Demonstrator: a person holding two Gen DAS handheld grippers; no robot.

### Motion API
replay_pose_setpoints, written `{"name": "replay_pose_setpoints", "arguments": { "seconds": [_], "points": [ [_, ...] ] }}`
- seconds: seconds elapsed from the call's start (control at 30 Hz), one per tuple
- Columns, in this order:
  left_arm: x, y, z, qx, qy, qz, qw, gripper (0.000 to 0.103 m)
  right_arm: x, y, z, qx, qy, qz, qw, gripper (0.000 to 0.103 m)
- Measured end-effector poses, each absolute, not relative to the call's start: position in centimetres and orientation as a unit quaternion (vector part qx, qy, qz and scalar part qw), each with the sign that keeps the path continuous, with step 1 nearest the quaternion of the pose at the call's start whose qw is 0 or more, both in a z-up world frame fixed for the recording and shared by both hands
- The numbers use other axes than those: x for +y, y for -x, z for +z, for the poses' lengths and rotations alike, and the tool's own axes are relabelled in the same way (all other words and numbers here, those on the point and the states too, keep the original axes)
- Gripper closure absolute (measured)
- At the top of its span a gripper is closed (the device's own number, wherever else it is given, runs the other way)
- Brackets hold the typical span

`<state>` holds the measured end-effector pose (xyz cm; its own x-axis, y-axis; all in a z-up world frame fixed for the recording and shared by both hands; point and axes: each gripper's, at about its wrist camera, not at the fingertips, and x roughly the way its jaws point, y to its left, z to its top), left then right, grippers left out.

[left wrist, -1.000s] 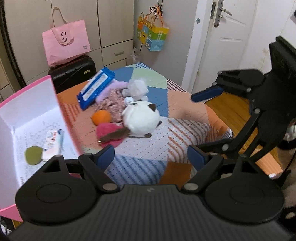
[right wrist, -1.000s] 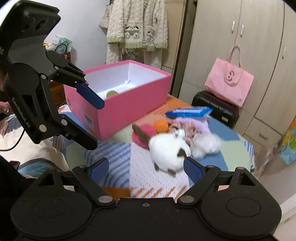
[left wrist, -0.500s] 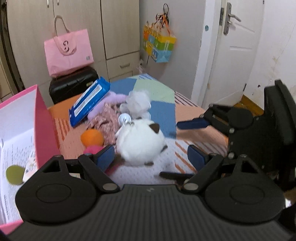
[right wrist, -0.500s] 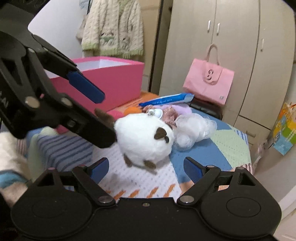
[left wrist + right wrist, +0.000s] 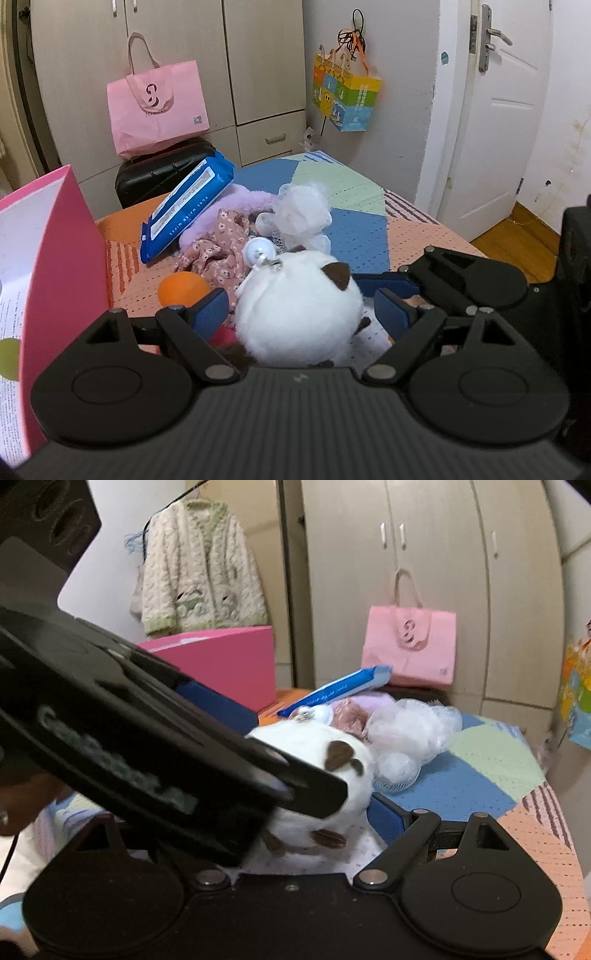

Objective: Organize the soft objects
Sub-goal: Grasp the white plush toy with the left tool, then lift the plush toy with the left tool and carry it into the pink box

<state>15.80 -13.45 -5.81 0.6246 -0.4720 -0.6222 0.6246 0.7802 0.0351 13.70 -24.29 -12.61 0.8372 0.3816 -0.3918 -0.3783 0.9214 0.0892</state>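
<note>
Plush toy (image 5: 299,314) on bed (image 5: 369,236) | between spread left hand-held gripper (image 5: 301,310), ungripped | right hand-held gripper (image 5: 258,827) spread | pink box (image 5: 55,251) awaits; pile unsorted

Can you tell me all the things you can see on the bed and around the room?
plush ball: 1, white with brown ears, front of bed, between the left fingers
orange ball: 1, left of plush
wipes pack: 1, blue, leaning on purple fluff
floral cloth: 1, pink, under wipes
mesh puff: 1, white, behind plush
box: 1, pink, open, left
tote bag: 1, pink, on black suitcase
gift bag: 1, colourful, hanging on wall
cardigan: 1, cream, hanging
left gripper: black, blue pads, open
right gripper: black, open
</note>
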Motion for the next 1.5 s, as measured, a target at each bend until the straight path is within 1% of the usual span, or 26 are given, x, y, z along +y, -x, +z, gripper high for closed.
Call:
{"name": "replay_pose_setpoints", "arguments": {
  "seconds": [0.1,0.2,0.23,0.3,0.37,0.47,1.0,1.5],
  "points": [
    [-13.6,-15.9,-6.3,0.304,-0.123,-0.302,0.895,0.02,-24.0,-13.8,-13.0,0.205,-0.014,0.175,0.963,0.013],
    [-13.7,-15.8,-6.9,0.311,-0.116,-0.299,0.894,0.021,-24.2,-14.5,-13.3,0.226,-0.033,0.172,0.958,0.014],
    [-13.7,-15.8,-6.9,0.31,-0.115,-0.299,0.895,0.024,-24.2,-14.6,-13.5,0.228,-0.036,0.171,0.958,0.016],
    [-13.8,-15.7,-7.3,0.306,-0.12,-0.297,0.896,0.025,-24.0,-14.6,-13.6,0.227,-0.027,0.169,0.959,0.029],
    [-13.7,-15.9,-7.5,0.305,-0.117,-0.293,0.898,0.029,-23.7,-14.5,-13.6,0.226,-0.015,0.176,0.958,0.031],
    [-13.7,-15.8,-7.6,0.302,-0.118,-0.293,0.899,0.03,-23.4,-14.1,-13.7,0.218,-0.005,0.169,0.961,0.034],
    [-13.6,-12.3,-6.3,0.284,-0.11,-0.281,0.91,0.03,-22.9,-10.9,-12.4,0.194,0.011,0.16,0.968,0.034],
    [-11.6,-9.0,-4.8,0.329,-0.076,-0.276,0.9,0.03,-21.8,-7.0,-9.8,0.263,-0.011,0.195,0.945,0.034]
  ]
}}
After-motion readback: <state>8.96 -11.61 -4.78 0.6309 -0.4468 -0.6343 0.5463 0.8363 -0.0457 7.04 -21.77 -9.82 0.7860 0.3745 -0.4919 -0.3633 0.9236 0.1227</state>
